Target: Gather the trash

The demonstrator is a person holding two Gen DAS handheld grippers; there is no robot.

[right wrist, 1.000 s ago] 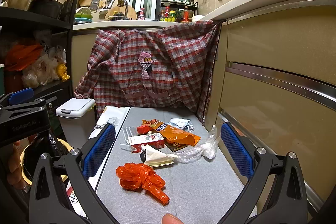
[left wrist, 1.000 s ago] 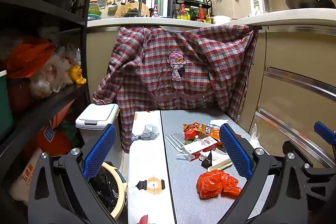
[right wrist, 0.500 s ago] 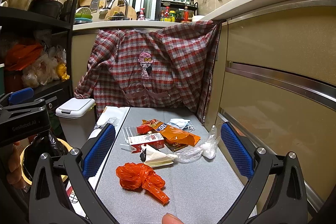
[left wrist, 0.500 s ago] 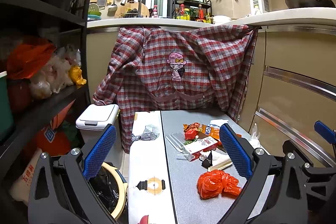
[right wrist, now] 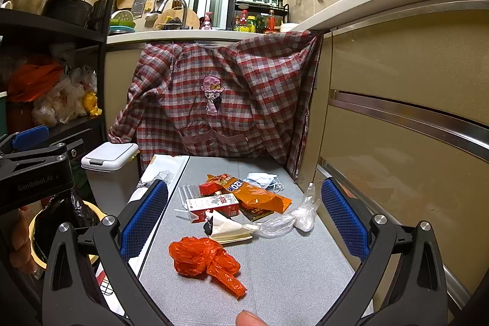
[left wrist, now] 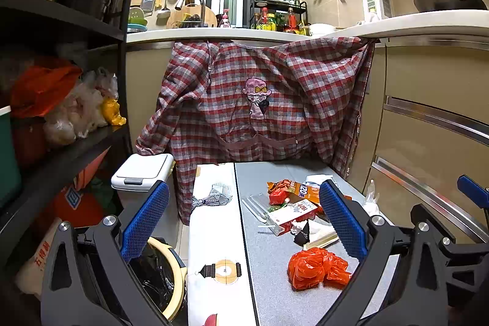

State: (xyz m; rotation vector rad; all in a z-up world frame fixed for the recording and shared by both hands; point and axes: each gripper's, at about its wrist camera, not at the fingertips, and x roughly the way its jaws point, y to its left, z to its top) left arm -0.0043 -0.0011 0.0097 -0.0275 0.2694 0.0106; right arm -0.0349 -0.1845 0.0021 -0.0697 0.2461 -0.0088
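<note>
Trash lies on a grey tabletop [right wrist: 287, 271]: a crumpled orange plastic bag [right wrist: 204, 260] nearest, a red and white carton [right wrist: 212, 205], an orange snack wrapper [right wrist: 256, 194], a clear plastic bag [right wrist: 290, 219], a white paper piece [right wrist: 227, 229] and a face mask [right wrist: 262, 179]. My right gripper [right wrist: 244, 222] hangs open above the table, its blue pads straddling the pile. My left gripper [left wrist: 241, 225] is open too, held over the table's left edge. The orange bag [left wrist: 318, 268] and carton [left wrist: 293, 214] show between its fingers. A black-lined round bin [left wrist: 165, 277] stands on the floor to the left.
A white lidded bin [left wrist: 140, 173] stands at the table's far left corner. A plaid shirt [left wrist: 259, 100] hangs from the counter behind. Black shelving [left wrist: 61, 142] with bags fills the left; cabinet drawers [right wrist: 412, 124] run along the right. A hand [right wrist: 23, 249] holds the left gripper.
</note>
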